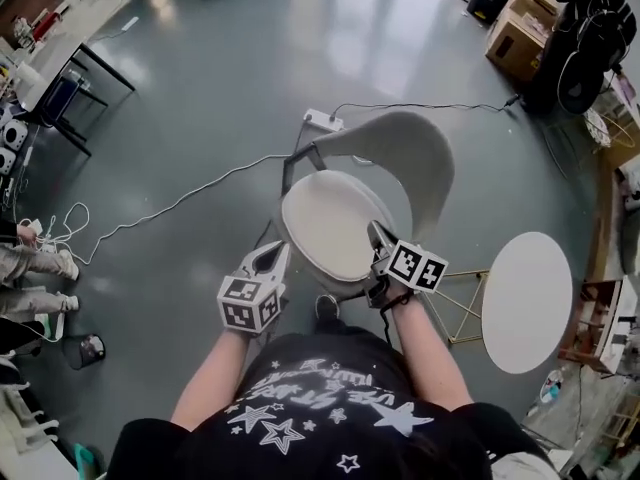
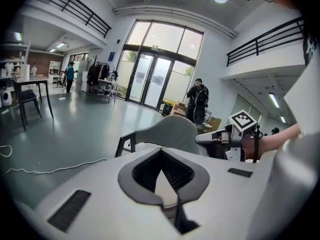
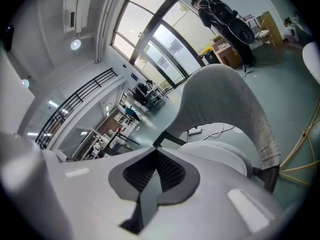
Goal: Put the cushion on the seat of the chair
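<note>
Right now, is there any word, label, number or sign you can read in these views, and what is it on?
Nothing reads clearly.
Black T-shirt: white lettering among stars, seen upside down, too stylised to read.
Marker cubes: black-and-white square patterns, no letters.
Blue sign beside the glass doors: too small to read.
Cardboard boxes: no legible print.

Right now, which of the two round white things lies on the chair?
The cushion, lying on the chair, before its grey backrest. The other, a tabletop, stands apart at the right on thin legs.
</note>
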Tool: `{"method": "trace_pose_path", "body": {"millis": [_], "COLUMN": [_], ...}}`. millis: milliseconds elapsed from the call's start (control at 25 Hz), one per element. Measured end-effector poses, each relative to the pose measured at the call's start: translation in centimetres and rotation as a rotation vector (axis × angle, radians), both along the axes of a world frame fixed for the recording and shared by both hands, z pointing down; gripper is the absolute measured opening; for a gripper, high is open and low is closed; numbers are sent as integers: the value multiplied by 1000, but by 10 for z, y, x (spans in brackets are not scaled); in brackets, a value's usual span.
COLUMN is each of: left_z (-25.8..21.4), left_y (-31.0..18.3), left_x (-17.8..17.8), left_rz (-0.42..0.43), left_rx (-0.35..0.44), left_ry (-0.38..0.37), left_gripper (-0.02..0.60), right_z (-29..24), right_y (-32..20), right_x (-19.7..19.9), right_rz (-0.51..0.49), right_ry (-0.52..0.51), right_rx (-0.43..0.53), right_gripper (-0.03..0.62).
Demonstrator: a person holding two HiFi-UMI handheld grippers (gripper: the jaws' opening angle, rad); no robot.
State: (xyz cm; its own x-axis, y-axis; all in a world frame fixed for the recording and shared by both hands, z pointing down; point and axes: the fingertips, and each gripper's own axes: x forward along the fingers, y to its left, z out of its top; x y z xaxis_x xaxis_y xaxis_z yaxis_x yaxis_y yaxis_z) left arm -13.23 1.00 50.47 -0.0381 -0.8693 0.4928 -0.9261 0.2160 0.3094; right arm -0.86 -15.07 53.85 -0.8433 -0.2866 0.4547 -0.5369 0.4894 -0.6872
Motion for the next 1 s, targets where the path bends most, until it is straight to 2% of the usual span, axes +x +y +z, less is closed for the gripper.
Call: {"method": "trace_pose_path", "body": {"millis": [360,560,1000], "left_z": [-12,-17,-45], "left_y": [87,136,213], "left_x": [-4,6,65], "left_rz": [-78,-107,-60], "left_rx": [45,66,138], "left_ry": [21,29,1], "left_gripper": [8,7,7], "right_z": [-13,-30,-43], "right_y": [83,122,214], "right_x": [-9,-2,72], "right_rz": [-109,-127,-108], "right_ry": [35,14,22], "right_rx": [39,76,118], "right_gripper": [3,3,3]}}
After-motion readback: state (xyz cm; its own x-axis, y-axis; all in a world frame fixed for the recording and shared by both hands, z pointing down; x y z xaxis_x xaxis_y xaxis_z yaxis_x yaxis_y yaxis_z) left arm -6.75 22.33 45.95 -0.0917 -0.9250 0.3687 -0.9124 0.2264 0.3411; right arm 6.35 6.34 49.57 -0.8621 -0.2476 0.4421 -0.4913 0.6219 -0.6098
